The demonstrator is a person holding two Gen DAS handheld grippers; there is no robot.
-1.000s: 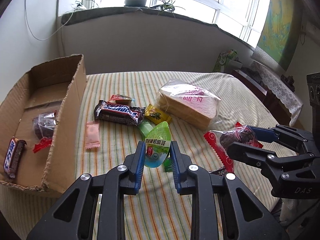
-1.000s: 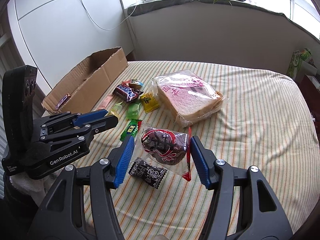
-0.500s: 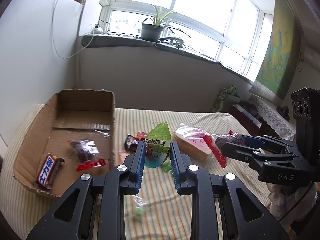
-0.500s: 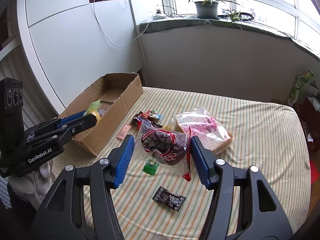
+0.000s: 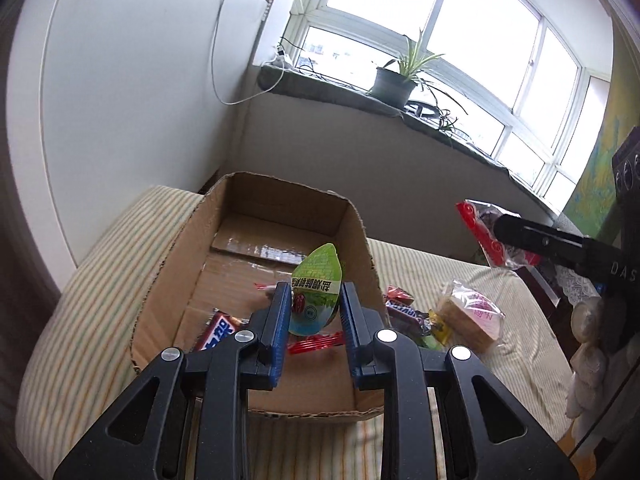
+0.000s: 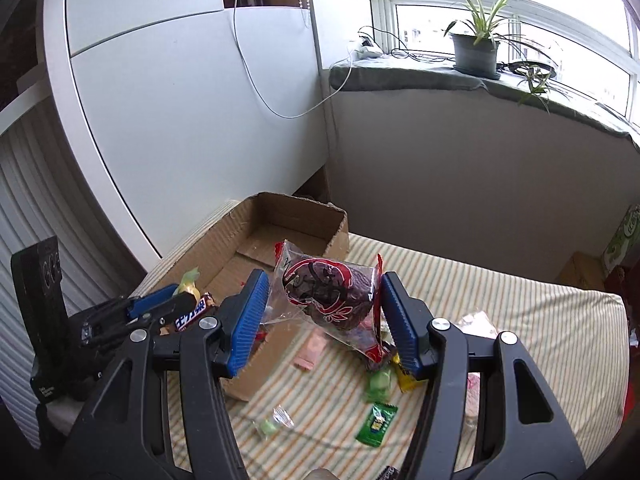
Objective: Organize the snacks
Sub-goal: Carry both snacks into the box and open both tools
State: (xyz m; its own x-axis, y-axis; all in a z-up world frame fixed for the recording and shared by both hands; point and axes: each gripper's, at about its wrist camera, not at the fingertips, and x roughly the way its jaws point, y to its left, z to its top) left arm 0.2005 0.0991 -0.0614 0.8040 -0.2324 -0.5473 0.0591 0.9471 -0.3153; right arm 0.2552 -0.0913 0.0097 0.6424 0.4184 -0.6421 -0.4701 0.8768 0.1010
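My left gripper (image 5: 313, 312) is clamped on a green leaf-shaped snack pouch (image 5: 316, 292), held above the open cardboard box (image 5: 168, 280); my right gripper (image 6: 322, 316) grips a clear-wrapped dark pastry (image 6: 326, 292) in the air beside the box, over the striped table (image 6: 520, 320); a chocolate bar (image 5: 218, 330) lies inside the box; loose candies remain on the table
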